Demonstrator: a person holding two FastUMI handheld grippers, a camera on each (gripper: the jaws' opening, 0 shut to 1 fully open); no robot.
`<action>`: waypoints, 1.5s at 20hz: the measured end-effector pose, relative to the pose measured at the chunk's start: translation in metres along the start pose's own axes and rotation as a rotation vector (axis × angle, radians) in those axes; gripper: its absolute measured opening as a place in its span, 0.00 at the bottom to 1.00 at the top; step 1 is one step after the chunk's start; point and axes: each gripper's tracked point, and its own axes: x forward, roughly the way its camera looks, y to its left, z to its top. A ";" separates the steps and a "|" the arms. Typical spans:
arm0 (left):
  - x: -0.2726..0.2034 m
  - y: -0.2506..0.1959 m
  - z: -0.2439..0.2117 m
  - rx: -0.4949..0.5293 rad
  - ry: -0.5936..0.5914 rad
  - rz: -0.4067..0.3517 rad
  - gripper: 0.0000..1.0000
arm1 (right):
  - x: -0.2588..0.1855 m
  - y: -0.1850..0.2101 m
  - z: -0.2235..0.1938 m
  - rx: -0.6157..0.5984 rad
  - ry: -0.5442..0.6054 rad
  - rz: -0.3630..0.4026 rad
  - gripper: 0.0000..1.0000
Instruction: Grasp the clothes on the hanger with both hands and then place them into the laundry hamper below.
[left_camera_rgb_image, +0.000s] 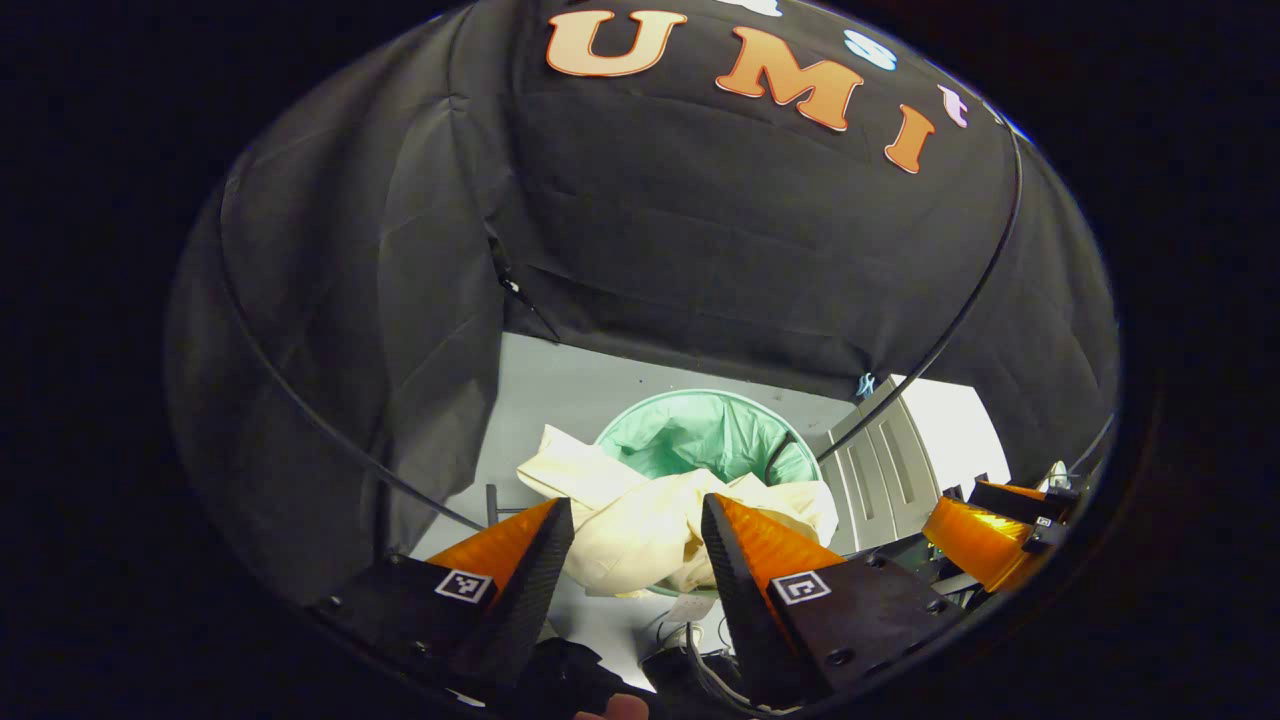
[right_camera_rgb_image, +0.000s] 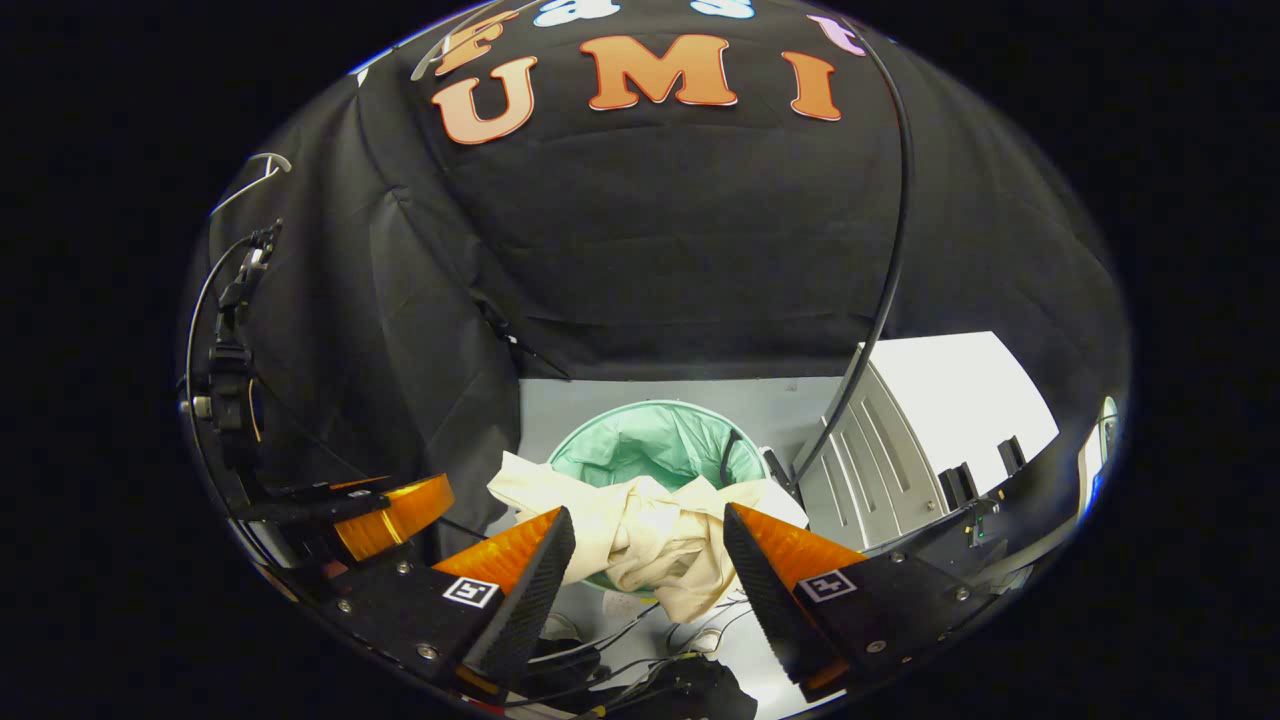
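Note:
A cream garment (left_camera_rgb_image: 620, 530) lies crumpled over the near rim of a round hamper with a green liner (left_camera_rgb_image: 700, 440); part of it spills outside onto the left. My left gripper (left_camera_rgb_image: 635, 505) hovers above it, open, nothing between its fingers. In the right gripper view the same garment (right_camera_rgb_image: 640, 540) drapes over the hamper (right_camera_rgb_image: 650, 440), and my right gripper (right_camera_rgb_image: 648, 515) stands open above it, apart from the cloth. The right gripper (left_camera_rgb_image: 990, 540) appears at the far right of the left gripper view, and the left gripper (right_camera_rgb_image: 390, 515) at the lower left of the right gripper view.
A grey cabinet (right_camera_rgb_image: 880, 460) stands right of the hamper (left_camera_rgb_image: 880, 470). A thin white hanger hook (right_camera_rgb_image: 262, 168) shows high on the left. A black cable (right_camera_rgb_image: 890, 250) arcs down the wall. Cables and dark items (right_camera_rgb_image: 640, 680) lie on the floor near me.

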 end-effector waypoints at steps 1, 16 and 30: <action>-0.004 -0.004 0.008 -0.010 -0.031 -0.018 0.87 | -0.005 -0.003 0.002 0.009 -0.012 -0.008 0.93; -0.148 -0.047 0.170 0.016 -0.559 -0.138 0.86 | -0.120 -0.016 0.127 0.049 -0.406 -0.052 0.93; -0.251 -0.054 0.245 0.037 -0.853 -0.153 0.91 | -0.231 -0.013 0.239 -0.016 -0.785 -0.044 0.93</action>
